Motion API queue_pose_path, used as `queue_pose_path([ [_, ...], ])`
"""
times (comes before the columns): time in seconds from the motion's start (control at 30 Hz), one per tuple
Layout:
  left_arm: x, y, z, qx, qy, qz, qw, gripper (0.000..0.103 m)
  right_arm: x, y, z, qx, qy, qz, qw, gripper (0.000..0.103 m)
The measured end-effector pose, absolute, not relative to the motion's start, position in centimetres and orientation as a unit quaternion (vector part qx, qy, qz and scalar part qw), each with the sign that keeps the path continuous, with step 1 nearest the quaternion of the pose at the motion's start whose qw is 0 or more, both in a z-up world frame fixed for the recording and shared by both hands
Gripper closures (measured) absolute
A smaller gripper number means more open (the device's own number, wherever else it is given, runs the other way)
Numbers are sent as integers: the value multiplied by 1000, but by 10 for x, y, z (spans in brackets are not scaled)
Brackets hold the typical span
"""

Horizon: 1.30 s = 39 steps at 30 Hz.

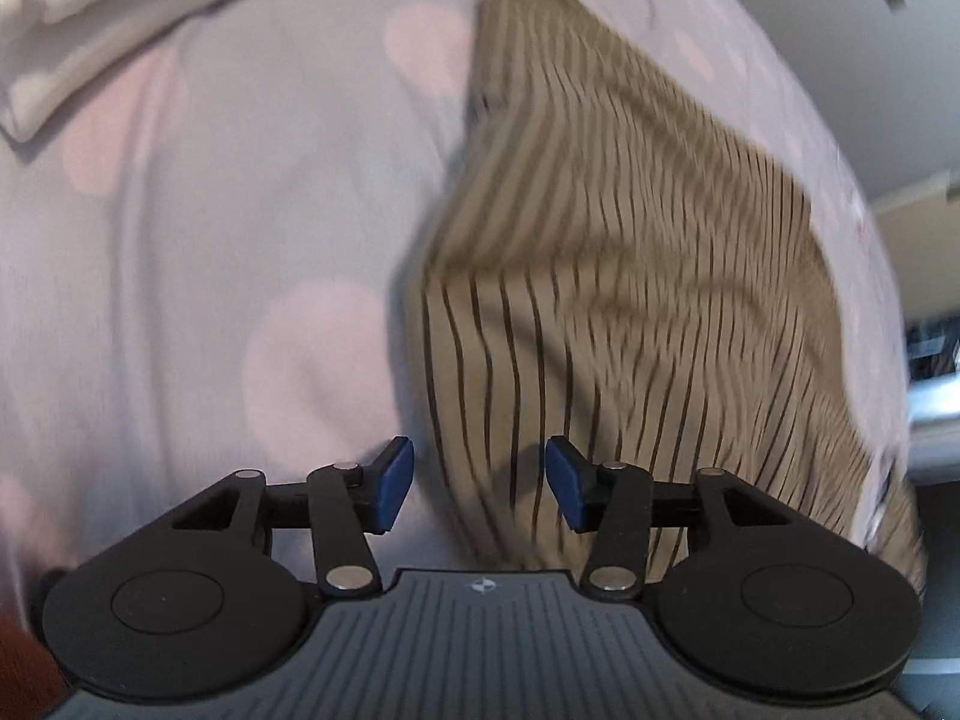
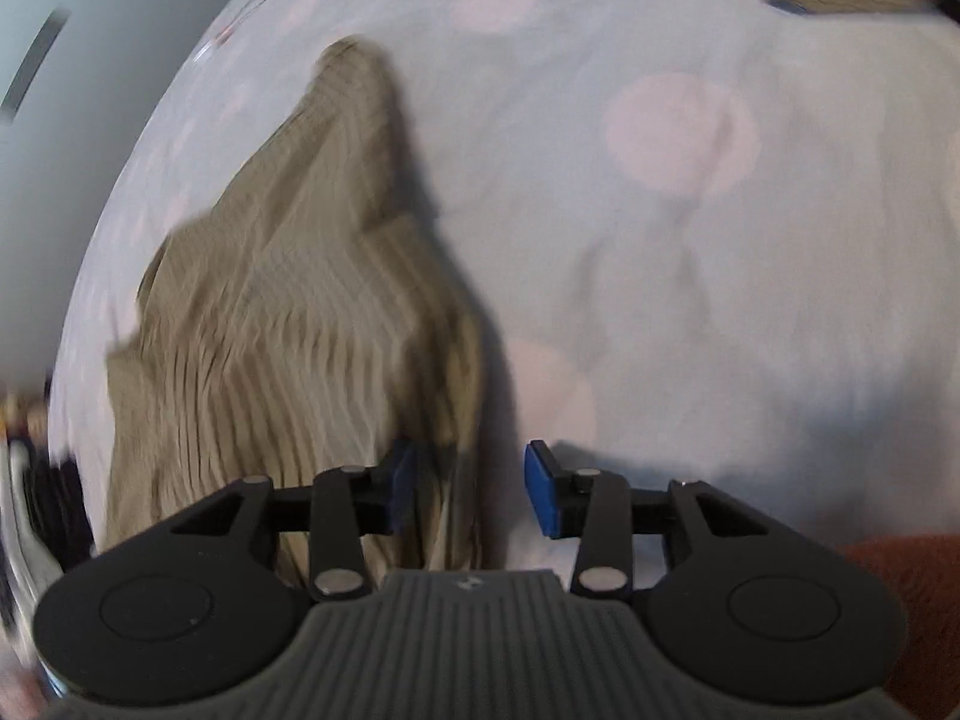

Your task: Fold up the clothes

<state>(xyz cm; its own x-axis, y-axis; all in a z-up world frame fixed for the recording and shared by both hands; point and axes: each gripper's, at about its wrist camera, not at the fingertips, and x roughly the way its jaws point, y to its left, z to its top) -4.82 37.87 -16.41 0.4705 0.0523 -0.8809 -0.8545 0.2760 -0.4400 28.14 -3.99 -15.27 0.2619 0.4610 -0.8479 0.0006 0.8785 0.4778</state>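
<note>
— Left gripper (image 1: 480,483), with its blue pads: what's it doing?

— Jaws stand apart, gripping nothing; the tan garment with thin dark stripes (image 1: 630,276) lies beneath the gap.

— Where's that garment?

— Crumpled in loose folds on a pale grey sheet with pink dots (image 1: 210,240) (blurry, mind you). A folded white cloth (image 1: 66,18) lies at the sheet's far edge.

— And the right gripper (image 2: 468,489)?

— Parted too, empty; the garment's edge sits under its left pad. No containers show.
</note>
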Motion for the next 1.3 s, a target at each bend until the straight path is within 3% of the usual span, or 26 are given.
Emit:
queue_pose_path([
  [0.1, -37, 364, -163, -467, 424, 314, 710, 49, 281, -30, -156, 163, 608, 155, 761, 58],
  [0.2, -29, 359, -164, -442, 444, 317, 712, 66, 284, -19, -166, 139, 634, 175, 741, 61],
  [0.27, -25, 357, -167, -431, 454, 319, 711, 70, 282, -10, -167, 115, 633, 182, 743, 70],
  [0.33, -23, 356, -166, -420, 461, 318, 714, 77, 279, -1, -167, 86, 631, 196, 746, 92],
  [0.4, -21, 351, -166, -402, 476, 317, 715, 88, 274, 5, -166, 57, 625, 199, 753, 99],
  [0.6, -17, 341, -165, -374, 508, 310, 711, 91, 266, 0, -162, 20, 615, 178, 768, 100],
  [0.8, -17, 341, -159, -370, 491, 317, 722, 86, 265, 3, -163, 27, 613, 181, 768, 98],
  [0.87, -18, 340, -153, -364, 480, 320, 731, 79, 265, 1, -163, 36, 612, 183, 768, 94],
  [1.0, -21, 343, -143, -367, 447, 316, 752, 79, 267, 1, -163, 54, 608, 184, 771, 91],
  [1.07, -21, 345, -140, -375, 429, 317, 758, 79, 266, 0, -161, 59, 597, 183, 779, 79],
  [1.1, -22, 346, -139, -377, 421, 321, 760, 79, 265, 0, -159, 62, 590, 181, 784, 62],
  [1.13, -23, 346, -137, -375, 413, 331, 761, 79, 265, 1, -157, 66, 579, 177, 793, 57],
  [1.3, -30, 350, -130, -361, 380, 357, 774, 79, 266, -1, -156, 84, 565, 172, 802, 57],
])
